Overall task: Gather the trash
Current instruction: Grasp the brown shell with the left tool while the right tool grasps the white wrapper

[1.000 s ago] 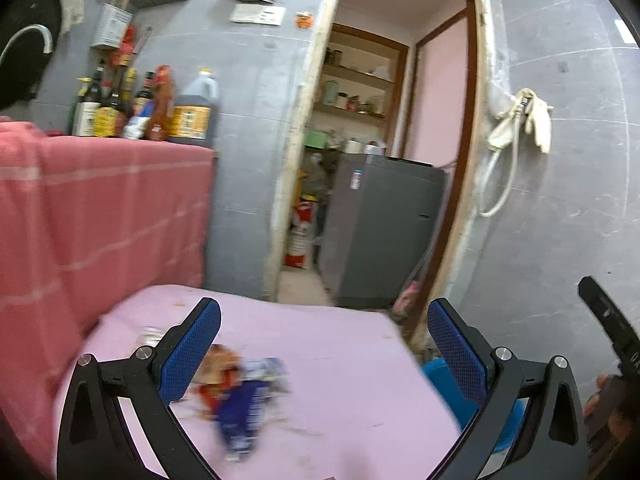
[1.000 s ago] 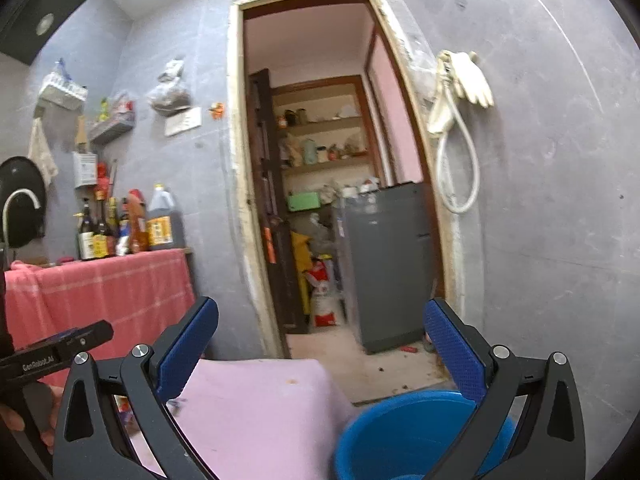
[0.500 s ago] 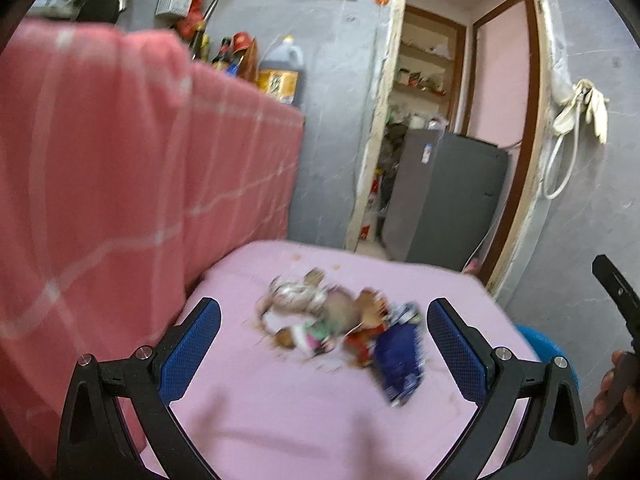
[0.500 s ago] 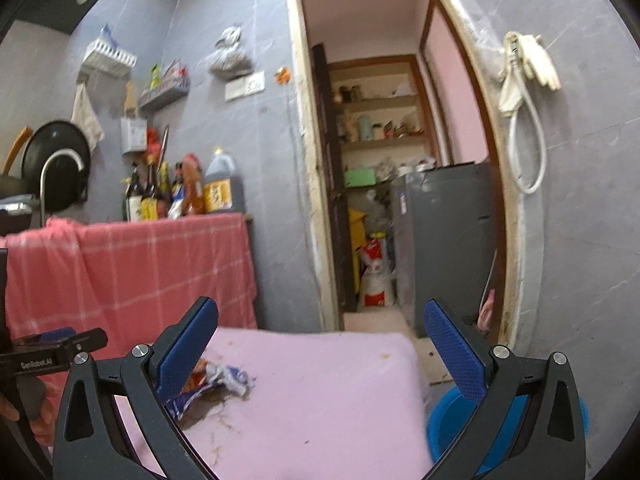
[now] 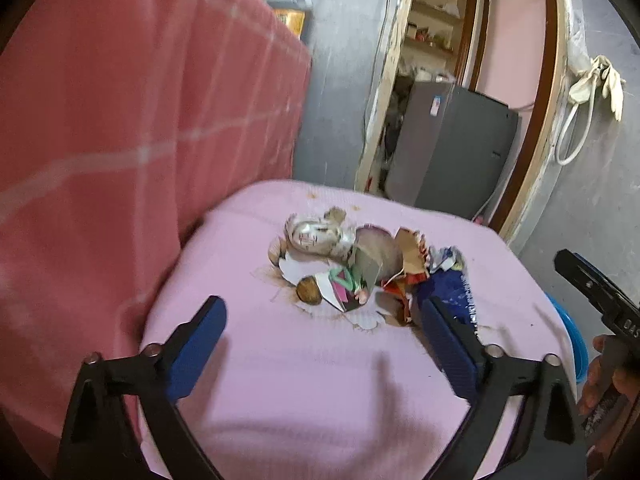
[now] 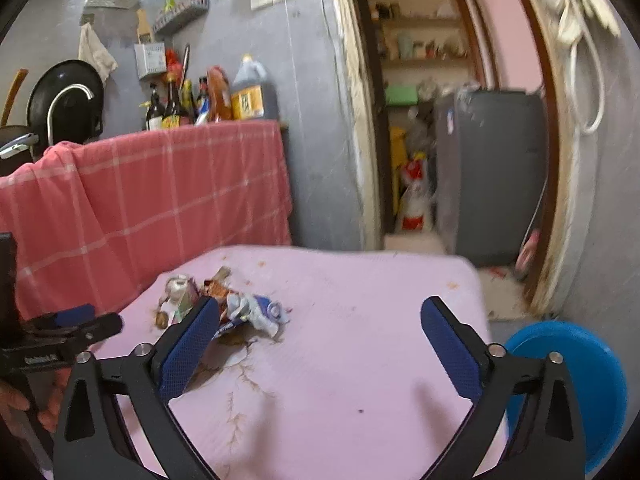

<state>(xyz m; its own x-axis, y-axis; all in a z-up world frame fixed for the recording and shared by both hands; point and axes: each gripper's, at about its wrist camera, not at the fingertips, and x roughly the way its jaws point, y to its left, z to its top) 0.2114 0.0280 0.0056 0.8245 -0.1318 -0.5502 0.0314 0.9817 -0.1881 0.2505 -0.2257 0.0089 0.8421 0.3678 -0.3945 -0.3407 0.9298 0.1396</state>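
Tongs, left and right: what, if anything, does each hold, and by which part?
Nothing. Left tongs and right tongs are open above the trash.

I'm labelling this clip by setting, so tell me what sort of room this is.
Most likely a home kitchen or utility corner. Sauce and oil bottles stand along a counter draped in red checked cloth, a black pan hangs on the grey wall, and the doorway opens onto pantry shelves.

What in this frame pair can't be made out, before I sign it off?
- Trash pile: the right wrist view has the gripper's finger covering its near side.
- Blue tub: cut by the frame edge and the right finger; contents unseen.
- Bottle labels: too small and blurred.
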